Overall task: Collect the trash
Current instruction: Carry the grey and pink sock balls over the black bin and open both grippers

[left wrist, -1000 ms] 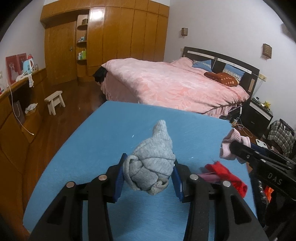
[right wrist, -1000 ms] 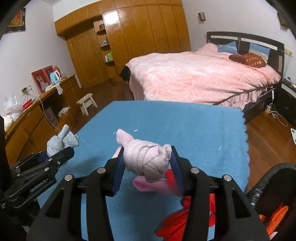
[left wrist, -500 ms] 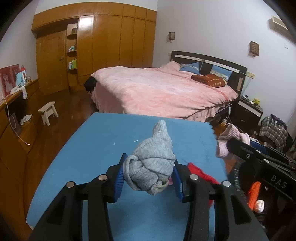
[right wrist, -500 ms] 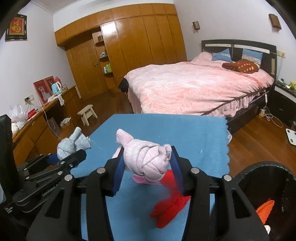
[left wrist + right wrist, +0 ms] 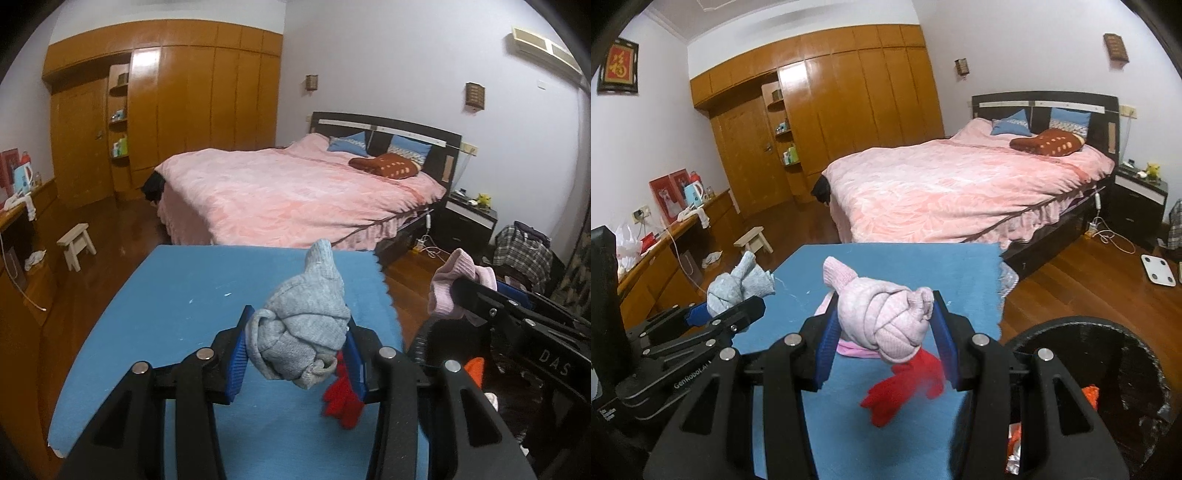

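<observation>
At the far left of the right wrist view, a long wooden sideboard [image 5: 661, 258] is seen against the wall, with a small pale wooden stool [image 5: 755, 238] on the floor near it. The left gripper [image 5: 297, 345] is clamped on a knotted grey knitted sock bundle [image 5: 301, 328], which is pressed between the blue pads [image 5: 236, 350] and held above a blue cloth-covered table [image 5: 177, 314]. The same bundle [image 5: 738, 284] is visible from the right wrist view, raised at the left edge of the table.

Toward the middle, a red fabric piece [image 5: 901, 384] is seen lying on the blue surface near its right edge, with a flat pink fabric piece [image 5: 853, 349] just beside it. The right gripper [image 5: 884, 332] is closed on a knotted pale pink knitted sock bundle [image 5: 882, 317], held clear of the table above those two pieces. In the left wrist view the pink bundle [image 5: 450, 288] is seen held at the tip of the right tool, beyond the table's right edge.

At the lower right, a round black bin [image 5: 1108, 332] is seen just beside the table, with orange material [image 5: 1089, 393] inside it. Whether the pink bundle is directly over the bin opening cannot be told. In the background, a bed with a pink quilted cover [image 5: 953, 184] is observed.
</observation>
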`<action>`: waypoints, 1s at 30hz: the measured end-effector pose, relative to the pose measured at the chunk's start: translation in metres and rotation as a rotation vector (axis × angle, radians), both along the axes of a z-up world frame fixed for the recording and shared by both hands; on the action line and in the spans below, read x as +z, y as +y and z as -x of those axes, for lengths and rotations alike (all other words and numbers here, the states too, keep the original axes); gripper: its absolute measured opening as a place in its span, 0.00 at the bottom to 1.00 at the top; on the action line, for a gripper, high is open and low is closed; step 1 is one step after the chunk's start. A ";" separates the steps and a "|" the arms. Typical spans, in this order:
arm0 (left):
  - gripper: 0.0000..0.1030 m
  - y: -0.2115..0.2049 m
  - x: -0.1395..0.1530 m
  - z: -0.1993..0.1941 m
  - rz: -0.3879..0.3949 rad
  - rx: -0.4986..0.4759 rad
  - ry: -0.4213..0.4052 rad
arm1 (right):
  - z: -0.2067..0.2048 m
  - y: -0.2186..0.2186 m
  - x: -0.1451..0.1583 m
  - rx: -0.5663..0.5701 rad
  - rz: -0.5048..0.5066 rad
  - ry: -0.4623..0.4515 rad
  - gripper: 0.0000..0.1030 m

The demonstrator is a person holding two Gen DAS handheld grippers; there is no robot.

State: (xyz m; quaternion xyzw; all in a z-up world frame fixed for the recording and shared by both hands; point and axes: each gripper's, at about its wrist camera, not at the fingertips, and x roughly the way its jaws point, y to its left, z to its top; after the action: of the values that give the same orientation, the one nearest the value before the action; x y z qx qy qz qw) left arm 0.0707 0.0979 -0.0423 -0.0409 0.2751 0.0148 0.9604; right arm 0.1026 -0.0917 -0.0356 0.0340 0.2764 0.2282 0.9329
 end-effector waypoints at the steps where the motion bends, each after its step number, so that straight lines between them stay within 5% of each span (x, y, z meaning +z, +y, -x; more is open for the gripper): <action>1: 0.43 -0.004 0.001 0.000 0.000 -0.005 -0.002 | 0.002 -0.005 0.001 -0.007 -0.001 -0.003 0.44; 30: 0.43 -0.138 -0.015 -0.004 -0.032 -0.267 0.021 | 0.046 -0.153 -0.017 -0.273 0.002 0.011 0.44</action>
State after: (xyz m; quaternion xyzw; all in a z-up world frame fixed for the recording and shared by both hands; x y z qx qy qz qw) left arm 0.0746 -0.0399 -0.0569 0.0115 0.2879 -0.1085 0.9514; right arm 0.0570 -0.2449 -0.0531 0.0714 0.2744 0.0986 0.9539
